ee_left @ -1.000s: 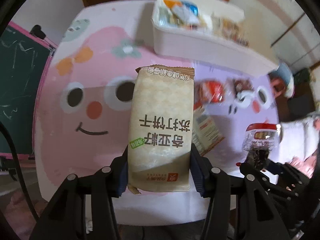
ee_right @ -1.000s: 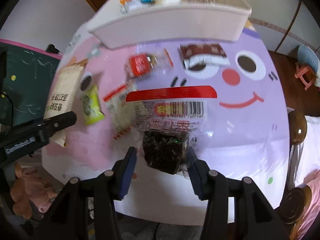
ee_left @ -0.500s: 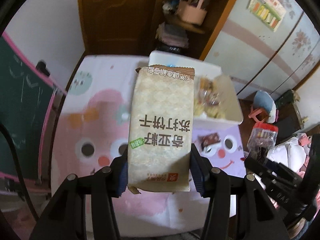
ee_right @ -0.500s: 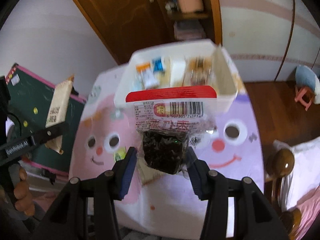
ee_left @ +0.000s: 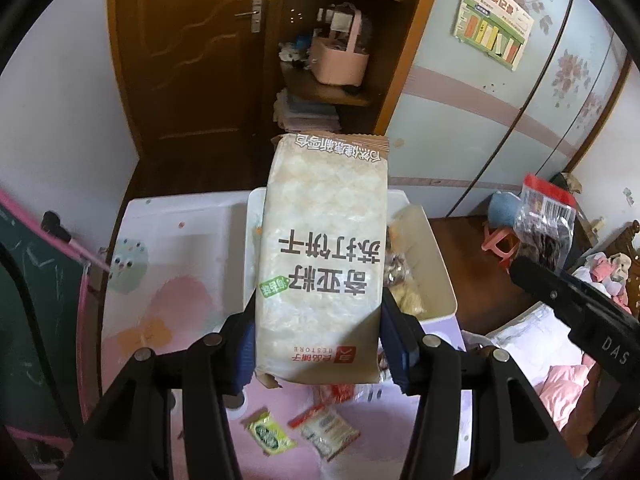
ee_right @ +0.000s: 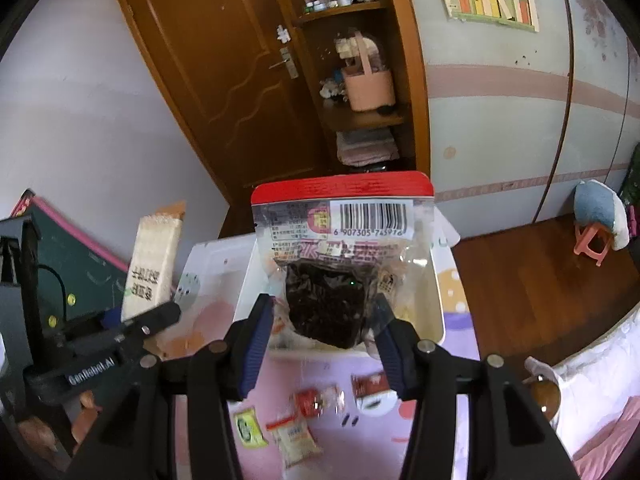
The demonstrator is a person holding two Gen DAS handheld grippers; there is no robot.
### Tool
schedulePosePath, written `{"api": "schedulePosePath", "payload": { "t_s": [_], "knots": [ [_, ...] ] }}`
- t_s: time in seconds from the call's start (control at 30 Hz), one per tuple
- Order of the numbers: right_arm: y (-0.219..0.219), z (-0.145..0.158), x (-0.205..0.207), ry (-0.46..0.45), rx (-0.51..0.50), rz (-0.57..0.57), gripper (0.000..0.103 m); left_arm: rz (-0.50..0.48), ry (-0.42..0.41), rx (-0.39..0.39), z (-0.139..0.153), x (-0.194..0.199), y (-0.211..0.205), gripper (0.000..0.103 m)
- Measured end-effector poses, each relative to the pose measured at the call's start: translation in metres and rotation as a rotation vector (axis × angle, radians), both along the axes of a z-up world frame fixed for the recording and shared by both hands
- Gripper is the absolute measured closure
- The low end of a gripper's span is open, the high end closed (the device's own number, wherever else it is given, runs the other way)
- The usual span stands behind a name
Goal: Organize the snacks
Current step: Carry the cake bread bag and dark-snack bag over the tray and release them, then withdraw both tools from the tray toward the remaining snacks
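- Pink cartoon-print table (ee_left: pixel 176 304) carries the white bin (ee_left: pixel 438 276) at its far end; both held packs hang in the air above that bin, which already has snacks inside.
- Beige cracker pack (ee_left: pixel 324 264) is pinched between the closed-in fingers of the left gripper (ee_left: pixel 320 344); its upside-down print reads "奇亚籽 苏打饼干", with "BESTORE" near the lower edge. It hides most of the bin in the left wrist view.
- Clear bag with a red top band (ee_right: pixel 340 256), full of dark pieces, is clamped by the right gripper (ee_right: pixel 324 328); a barcode reads "6 907305 745976". The left tool seen beside it bears "GenRobot.AI".
- Small packets lie loose on the near table: a green packet (ee_right: pixel 249 427), a white packet with red strip (ee_right: pixel 295 438), a red packet (ee_right: pixel 316 400) and a dark-red packet (ee_right: pixel 370 384).
- Brown door (ee_left: pixel 188 60) and a shelf with a pink basket (ee_left: pixel 340 62) stand behind.
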State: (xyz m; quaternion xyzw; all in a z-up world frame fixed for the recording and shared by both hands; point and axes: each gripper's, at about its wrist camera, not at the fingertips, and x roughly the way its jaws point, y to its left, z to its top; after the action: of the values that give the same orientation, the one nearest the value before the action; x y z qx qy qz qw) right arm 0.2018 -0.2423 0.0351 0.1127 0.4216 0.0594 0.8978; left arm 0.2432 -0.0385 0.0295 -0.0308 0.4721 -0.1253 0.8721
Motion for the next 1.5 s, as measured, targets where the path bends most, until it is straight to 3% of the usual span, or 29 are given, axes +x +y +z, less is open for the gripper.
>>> {"api": "schedulePosePath", "payload": {
  "t_s": [0.13, 0.17, 0.2, 0.4, 0.43, 0.57, 0.67, 0.73, 0.8, 1.5],
  "knots": [
    [0.000, 0.001, 0.024, -0.008, -0.006, -0.038, 0.053, -0.018, -0.016, 0.006, 0.000, 0.020, -0.011, 0.054],
    [0.000, 0.001, 0.030, -0.008, -0.006, -0.047, 0.053, -0.023, -0.021, 0.007, -0.001, 0.024, -0.012, 0.064],
    [-0.001, 0.001, 0.032, -0.007, -0.005, -0.053, 0.053, -0.028, -0.024, 0.009, -0.003, 0.030, -0.013, 0.066],
    [0.008, -0.007, 0.059, 0.008, -0.048, -0.079, 0.053, -0.046, -0.024, 0.029, -0.021, 0.063, -0.025, 0.066],
    [0.010, -0.010, 0.063, 0.018, -0.053, -0.079, 0.052, -0.045, -0.008, 0.027, -0.026, 0.069, -0.026, 0.065],
    [0.013, -0.026, 0.080, 0.070, -0.066, -0.084, 0.049, -0.020, 0.026, 0.004, -0.043, 0.083, -0.019, 0.030],
    [0.015, -0.040, 0.090, 0.106, -0.083, -0.087, 0.045, -0.003, 0.017, 0.011, -0.049, 0.082, -0.015, 0.021],
    [0.017, -0.046, 0.094, 0.124, -0.101, -0.098, 0.031, 0.001, 0.021, 0.023, -0.053, 0.081, -0.013, 0.019],
    [0.019, -0.051, 0.094, 0.133, -0.102, -0.101, 0.029, 0.000, 0.026, 0.035, -0.056, 0.081, -0.010, 0.019],
    [0.036, -0.052, 0.074, 0.168, -0.084, -0.063, 0.029, 0.047, 0.033, 0.063, -0.055, 0.046, 0.013, 0.019]
  ]
}}
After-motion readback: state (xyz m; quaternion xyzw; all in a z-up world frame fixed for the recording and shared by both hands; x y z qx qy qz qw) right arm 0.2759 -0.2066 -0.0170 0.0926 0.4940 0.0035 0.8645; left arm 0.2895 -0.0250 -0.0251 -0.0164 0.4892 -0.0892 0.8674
